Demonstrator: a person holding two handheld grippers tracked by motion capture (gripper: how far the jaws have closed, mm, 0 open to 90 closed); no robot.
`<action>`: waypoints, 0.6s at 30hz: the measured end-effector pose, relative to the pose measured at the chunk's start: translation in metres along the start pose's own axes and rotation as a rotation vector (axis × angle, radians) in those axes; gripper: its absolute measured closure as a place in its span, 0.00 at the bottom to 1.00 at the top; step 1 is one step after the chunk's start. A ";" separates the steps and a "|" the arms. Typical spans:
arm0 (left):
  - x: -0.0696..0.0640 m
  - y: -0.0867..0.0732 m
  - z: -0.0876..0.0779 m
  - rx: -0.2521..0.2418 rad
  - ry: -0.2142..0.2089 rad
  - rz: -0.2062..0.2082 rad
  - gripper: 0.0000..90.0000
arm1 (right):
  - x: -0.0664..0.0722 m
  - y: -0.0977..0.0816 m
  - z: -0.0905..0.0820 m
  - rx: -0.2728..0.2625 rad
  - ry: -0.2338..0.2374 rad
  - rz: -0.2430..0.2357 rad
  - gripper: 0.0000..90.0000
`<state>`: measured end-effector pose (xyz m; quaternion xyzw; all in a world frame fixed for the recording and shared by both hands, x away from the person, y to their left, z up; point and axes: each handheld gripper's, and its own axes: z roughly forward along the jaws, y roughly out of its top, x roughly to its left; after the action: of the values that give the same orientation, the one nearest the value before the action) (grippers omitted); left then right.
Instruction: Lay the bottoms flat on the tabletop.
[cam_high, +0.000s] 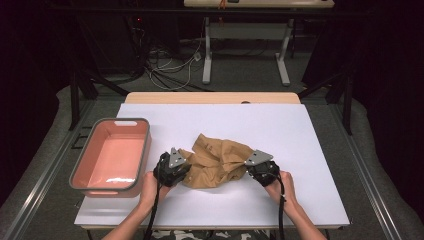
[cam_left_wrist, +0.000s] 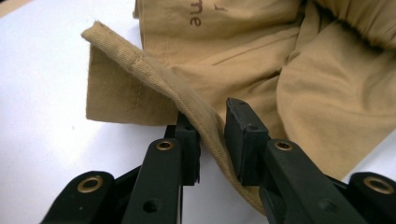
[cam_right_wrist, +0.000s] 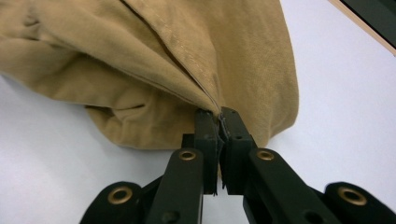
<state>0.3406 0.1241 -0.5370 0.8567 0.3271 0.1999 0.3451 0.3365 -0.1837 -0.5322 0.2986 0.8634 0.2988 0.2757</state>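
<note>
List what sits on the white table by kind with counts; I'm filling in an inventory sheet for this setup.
Tan cloth garment, crumpled: 1
Pink bin with grey rim: 1
Handheld grippers: 2, the left gripper and the right gripper
Total: 4

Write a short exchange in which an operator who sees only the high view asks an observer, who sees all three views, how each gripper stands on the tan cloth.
Operator: Has the right gripper caught the cloth?
Observer: Yes. Its jaws are shut on a stitched seam at the cloth's edge.
Operator: And the left gripper?
Observer: Not clamped. A folded hem runs between its jaws, with a gap at one pad.
Operator: Any markings?
Observer: Dark printed letters beyond that hem.
</note>
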 end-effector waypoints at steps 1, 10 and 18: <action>0.000 0.000 0.001 0.011 0.001 0.006 0.83 | -0.001 -0.001 0.000 0.004 -0.005 0.004 0.98; -0.001 0.006 -0.005 -0.001 0.008 -0.011 0.42 | -0.001 -0.002 0.003 0.013 0.025 0.013 0.97; -0.004 0.016 -0.026 -0.079 0.032 -0.006 0.30 | 0.001 -0.001 0.000 -0.001 0.033 0.018 0.97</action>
<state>0.3301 0.1245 -0.5078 0.8380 0.3271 0.2253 0.3741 0.3354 -0.1836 -0.5332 0.3014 0.8649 0.3068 0.2589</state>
